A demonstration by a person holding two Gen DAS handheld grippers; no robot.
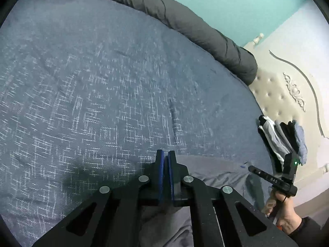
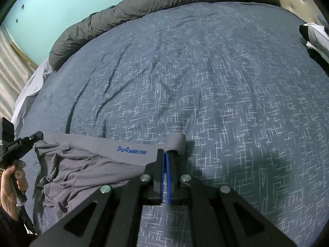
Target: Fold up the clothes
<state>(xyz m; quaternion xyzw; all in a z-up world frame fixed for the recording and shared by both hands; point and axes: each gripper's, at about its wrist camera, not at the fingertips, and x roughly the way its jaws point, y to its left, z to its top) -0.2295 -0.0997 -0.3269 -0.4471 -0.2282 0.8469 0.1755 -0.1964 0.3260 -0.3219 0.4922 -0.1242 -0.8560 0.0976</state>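
Observation:
Grey underwear (image 2: 82, 164) with a blue logo (image 2: 132, 150) on its waistband lies crumpled on the blue patterned bedcover (image 2: 205, 82). My right gripper (image 2: 165, 151) is shut on the waistband's right end, which curls over the fingertips. My left gripper (image 1: 165, 152) is shut at the waistband's left corner. The grey fabric (image 1: 209, 170) starts right at its fingers and runs under them. The right wrist view shows the left gripper (image 2: 38, 135) at that corner, with the waistband stretched fairly straight between both grippers. A hand (image 1: 283, 212) holds the right gripper (image 1: 253, 169).
A stack of folded clothes (image 1: 281, 138) sits at the bed's edge by the tufted cream headboard (image 1: 277, 94). A rolled dark grey duvet (image 2: 144, 6) lies along the far side of the bed. Open bedcover stretches ahead of both grippers.

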